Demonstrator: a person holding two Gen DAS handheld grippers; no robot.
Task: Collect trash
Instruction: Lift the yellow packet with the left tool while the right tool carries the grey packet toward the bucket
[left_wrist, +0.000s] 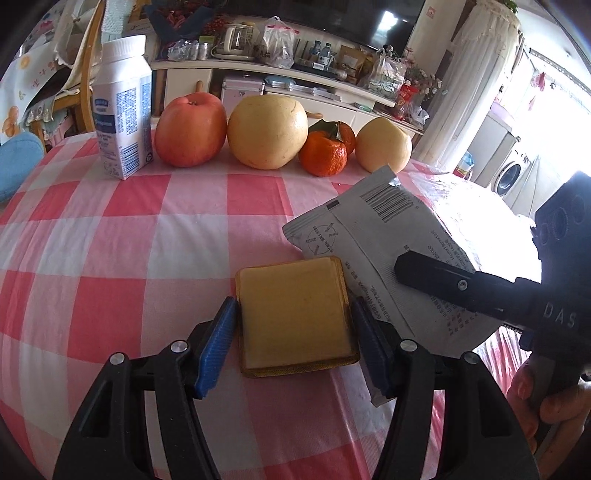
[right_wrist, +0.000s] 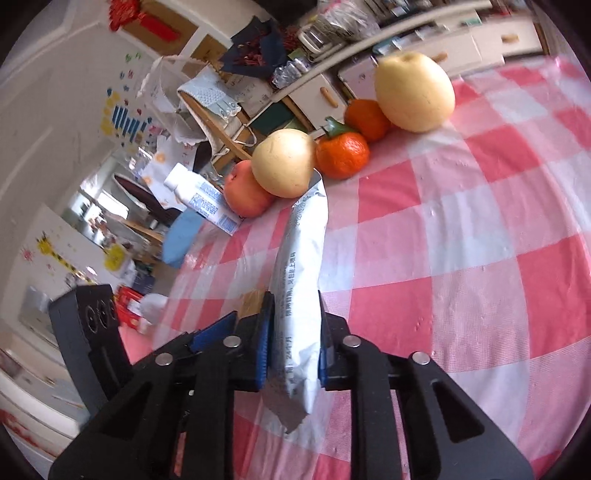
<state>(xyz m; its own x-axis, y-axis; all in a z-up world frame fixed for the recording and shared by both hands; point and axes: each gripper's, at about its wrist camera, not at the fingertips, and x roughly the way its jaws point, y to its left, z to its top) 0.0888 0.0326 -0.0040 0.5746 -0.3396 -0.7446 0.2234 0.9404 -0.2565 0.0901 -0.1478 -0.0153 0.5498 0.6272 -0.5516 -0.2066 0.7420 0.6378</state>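
Pink-and-white checked cloth (left_wrist: 110, 229) covers the table, and behind it stands a long white cabinet crowded with bags, jars and a kettle; a washing machine is at the far right of the left wrist view.

Along the far edge of the table there is a row: a white carton with a screw cap (left_wrist: 123, 107), a red apple (left_wrist: 190, 129), a large yellow pear (left_wrist: 267, 131), two mandarins (left_wrist: 325, 151) touching each other, and a smaller yellow pear (left_wrist: 384, 146).

Nearer the camera, a flat square yellow-brown pad (left_wrist: 295, 314) lies on the cloth. The left gripper (left_wrist: 295, 332) has one blue finger on each side of this pad. The fingers are just beside its edges, but I cannot tell if they really press on it.

The trash is an empty white wrapper (left_wrist: 384, 236) with a barcode and printed text. The right gripper (right_wrist: 293, 343) is clenched on it: the blue pads squeeze the lower part of the wrapper (right_wrist: 301, 266), and the rest sticks out forward, tilted, toward the fruit. In the left wrist view the wrapper is just to the right of the pad, lifted above the cloth, and one black finger (left_wrist: 436, 275) crosses it. A hand (left_wrist: 546, 402) holds the grip of this tool at the lower right.
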